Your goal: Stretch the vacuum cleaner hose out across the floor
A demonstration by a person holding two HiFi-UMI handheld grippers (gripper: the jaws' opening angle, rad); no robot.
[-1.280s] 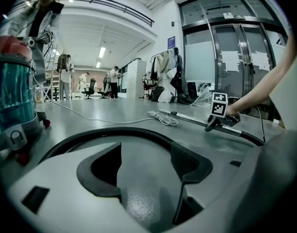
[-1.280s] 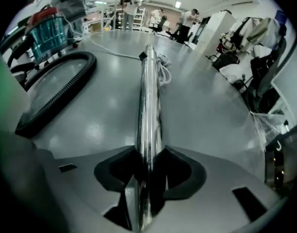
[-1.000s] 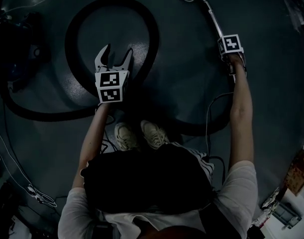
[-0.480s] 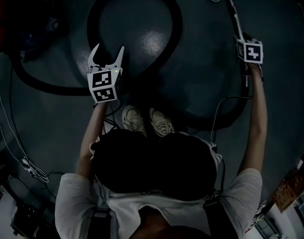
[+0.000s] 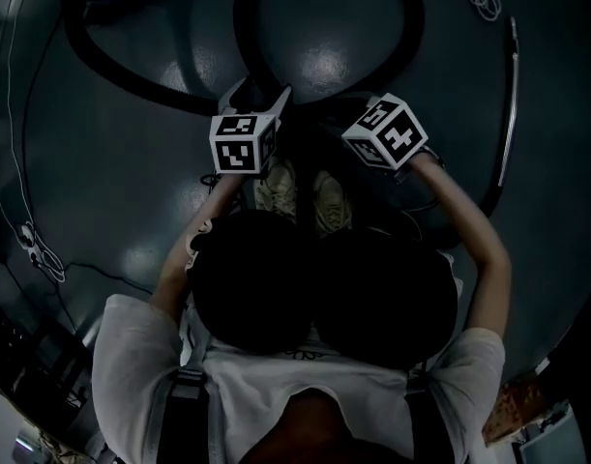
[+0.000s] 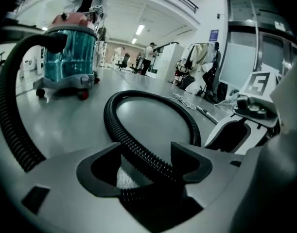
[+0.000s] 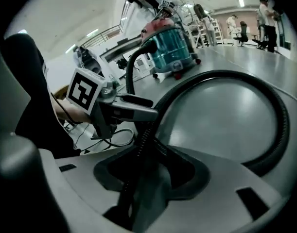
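Left gripper view: left hand-held gripper straddles the hose, jaws apart; right hand-held gripper likewise (nothing clamped). Apparently the grasping step; next: close, pull outward.

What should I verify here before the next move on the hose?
1. The hose inside the left gripper: ok, it runs between the jaws.
2. Grip of left gripper: not ok, jaws apart, a gap shows beside the hose.
3. Grip of right gripper: not ok, jaws wide, hose loose between them.
4. The hose stretched out: not ok, it lies in a loop on the floor.
5. The shoes off the hose: cannot tell, too dark.
6. The wand free: ok, it lies on the floor, unheld.
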